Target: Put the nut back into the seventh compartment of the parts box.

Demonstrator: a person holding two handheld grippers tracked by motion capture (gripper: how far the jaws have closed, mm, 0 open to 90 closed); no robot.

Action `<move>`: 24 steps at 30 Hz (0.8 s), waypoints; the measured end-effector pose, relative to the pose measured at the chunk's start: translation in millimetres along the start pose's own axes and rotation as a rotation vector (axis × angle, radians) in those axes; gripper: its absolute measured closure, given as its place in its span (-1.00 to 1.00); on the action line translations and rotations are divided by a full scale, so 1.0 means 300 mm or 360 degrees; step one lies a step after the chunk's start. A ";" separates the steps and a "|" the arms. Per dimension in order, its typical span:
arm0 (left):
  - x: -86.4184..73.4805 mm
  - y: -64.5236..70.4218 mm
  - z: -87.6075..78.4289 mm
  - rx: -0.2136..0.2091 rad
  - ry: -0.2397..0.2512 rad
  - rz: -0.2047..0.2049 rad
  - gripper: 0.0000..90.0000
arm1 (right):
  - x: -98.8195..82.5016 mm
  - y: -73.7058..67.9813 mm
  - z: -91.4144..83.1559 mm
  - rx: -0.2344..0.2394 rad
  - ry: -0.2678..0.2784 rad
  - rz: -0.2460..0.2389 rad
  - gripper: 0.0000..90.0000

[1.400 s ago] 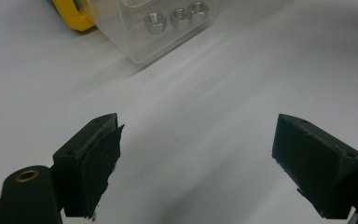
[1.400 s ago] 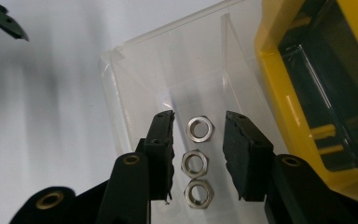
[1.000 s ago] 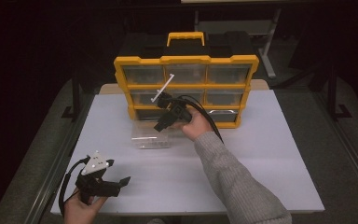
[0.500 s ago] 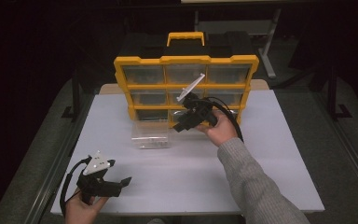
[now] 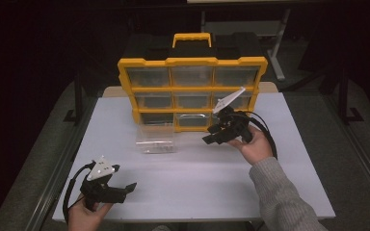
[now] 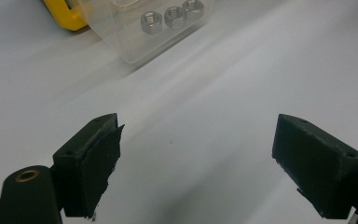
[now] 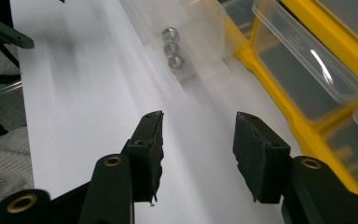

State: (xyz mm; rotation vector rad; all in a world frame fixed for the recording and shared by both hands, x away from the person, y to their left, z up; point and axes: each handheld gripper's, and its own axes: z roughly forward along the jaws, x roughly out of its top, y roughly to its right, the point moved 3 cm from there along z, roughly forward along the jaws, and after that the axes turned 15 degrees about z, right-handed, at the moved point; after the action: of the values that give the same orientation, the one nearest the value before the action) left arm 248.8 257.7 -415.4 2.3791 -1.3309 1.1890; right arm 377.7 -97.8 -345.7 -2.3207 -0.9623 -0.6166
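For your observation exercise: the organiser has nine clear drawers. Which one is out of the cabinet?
The drawer lying on the table before the cabinet, holding three nuts. The others sit in their slots.

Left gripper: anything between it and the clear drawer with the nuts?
Nothing. Bare white table lies between the left gripper and the clear drawer, in the left gripper view.

The yellow drawer organizer blocks the far middle of the white table. A clear drawer of hex nuts lies just before its left half. Bare tabletop lies open between both grippers, across the near half and right side.
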 end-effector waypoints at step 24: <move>-0.003 0.001 0.006 -0.0005 -0.0008 0.0007 -0.68 | -0.317 0.114 -0.059 -0.0114 0.0088 0.0237 -0.19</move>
State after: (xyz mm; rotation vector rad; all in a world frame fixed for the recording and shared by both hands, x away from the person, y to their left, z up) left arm 249.4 257.1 -417.3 2.3801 -1.3390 1.1817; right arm 338.8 -176.1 -399.4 -2.3985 -0.7457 -0.6596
